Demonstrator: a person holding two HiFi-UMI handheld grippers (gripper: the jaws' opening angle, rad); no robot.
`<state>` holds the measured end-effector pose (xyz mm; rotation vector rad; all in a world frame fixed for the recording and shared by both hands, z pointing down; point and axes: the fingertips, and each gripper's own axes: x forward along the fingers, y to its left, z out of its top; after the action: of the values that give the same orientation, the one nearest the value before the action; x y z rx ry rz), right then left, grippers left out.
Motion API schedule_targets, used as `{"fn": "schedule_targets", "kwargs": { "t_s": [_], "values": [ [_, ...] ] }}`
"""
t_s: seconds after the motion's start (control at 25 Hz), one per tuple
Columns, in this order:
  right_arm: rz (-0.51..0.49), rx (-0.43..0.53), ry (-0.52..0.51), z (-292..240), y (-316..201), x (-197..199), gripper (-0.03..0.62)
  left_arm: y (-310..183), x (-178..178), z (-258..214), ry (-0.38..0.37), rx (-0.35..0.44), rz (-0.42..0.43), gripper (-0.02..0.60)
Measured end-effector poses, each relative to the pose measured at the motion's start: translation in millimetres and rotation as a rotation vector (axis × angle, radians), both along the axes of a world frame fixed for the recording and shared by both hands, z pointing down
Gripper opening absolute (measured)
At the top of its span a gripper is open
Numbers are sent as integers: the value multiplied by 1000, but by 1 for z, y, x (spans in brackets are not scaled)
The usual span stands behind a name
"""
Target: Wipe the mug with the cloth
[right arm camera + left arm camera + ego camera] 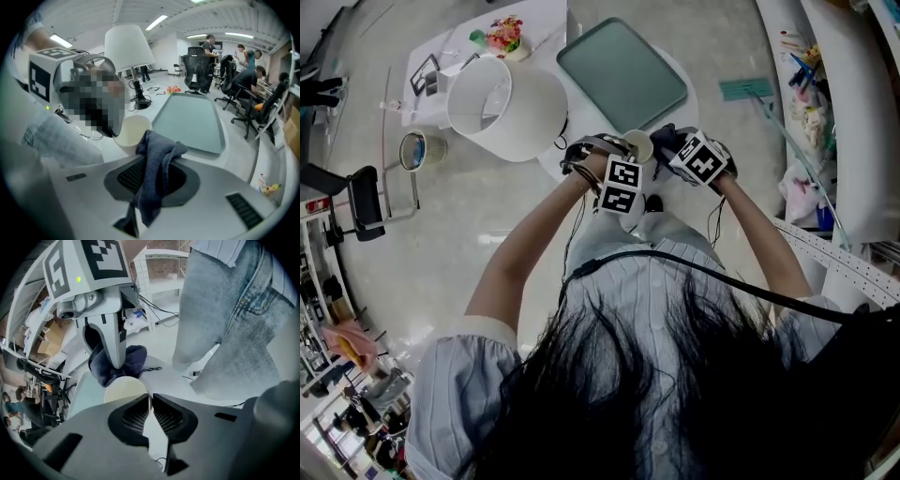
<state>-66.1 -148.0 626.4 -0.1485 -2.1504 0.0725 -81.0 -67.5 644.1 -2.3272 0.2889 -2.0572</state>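
My left gripper (151,401) was pinched shut on the wall of the cream mug (125,389), the rim running between its pads. The mug sat at the near edge of the round table (692,86), close to the green tray (622,73); I couldn't tell whether it was resting or lifted. My right gripper (158,161) was clamped on the blue-grey cloth (157,154), whose bunched end touched the mug's side just beyond the fingertips.
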Motion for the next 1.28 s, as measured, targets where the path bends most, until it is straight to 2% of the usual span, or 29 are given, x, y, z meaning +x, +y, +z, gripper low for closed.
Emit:
{"fn": "schedule_targets", "kwargs": {
  "t_s": [0.12,0.2,0.32,0.48,0.64,0.84,1.0,1.16,1.28],
  "values": [
    [-30,13,17,-4,4,0,86,0,1,0,5,18,-2,41],
    [1,4,15,-3,5,3,86,-2,1,0,18,40,-52,42],
    [98,-32,-15,-2,3,8,86,-2,-2,-6,79,44,-221,43],
    [247,-108,-80,-9,0,15,86,-5,2,-25,235,63,-449,43],
    [328,-148,-142,-21,0,21,86,-12,6,-49,378,110,-667,43],
    [304,-147,-191,-40,8,25,86,-12,6,-74,548,168,-928,42],
    [289,-141,-215,-53,13,31,86,-7,2,-88,631,239,-1099,41],
    [304,-168,-251,-62,22,35,86,6,-4,-98,721,274,-1281,41],
    [309,-184,-270,-66,32,36,86,20,-8,-102,763,312,-1378,41]
  ]
}}
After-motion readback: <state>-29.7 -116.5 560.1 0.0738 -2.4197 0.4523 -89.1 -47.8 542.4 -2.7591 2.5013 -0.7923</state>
